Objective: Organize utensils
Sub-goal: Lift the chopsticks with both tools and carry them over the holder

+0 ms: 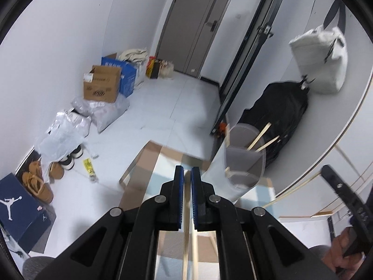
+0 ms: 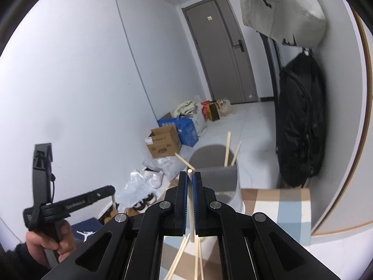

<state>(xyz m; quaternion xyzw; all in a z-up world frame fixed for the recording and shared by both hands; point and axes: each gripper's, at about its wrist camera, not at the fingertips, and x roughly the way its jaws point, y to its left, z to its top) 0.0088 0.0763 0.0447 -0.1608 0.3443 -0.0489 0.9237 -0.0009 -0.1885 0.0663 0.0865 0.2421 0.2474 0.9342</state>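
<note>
1. Between the blue pads of the right gripper (image 2: 191,175) stands one pale chopstick (image 2: 191,207), pinched by the nearly closed jaws; its tip comes out just above the fingertips.
2. At 12 o'clock from that gripper, just beyond it, is the grey utensil holder (image 2: 223,179) with a divider inside. Two chopsticks lean out of its back compartment toward 1 o'clock.
3. Below the right gripper, at 6 o'clock, several loose chopsticks (image 2: 177,259) lie on the checked tablecloth (image 2: 279,205).
4. The left gripper (image 1: 187,175) has its jaws narrow, with only a thin gap. A pale stick shows in this gap, but I cannot tell if the pads press it.
5. From the left wrist view, the holder (image 1: 244,161) is at 1 o'clock, near the fingertips.
</note>
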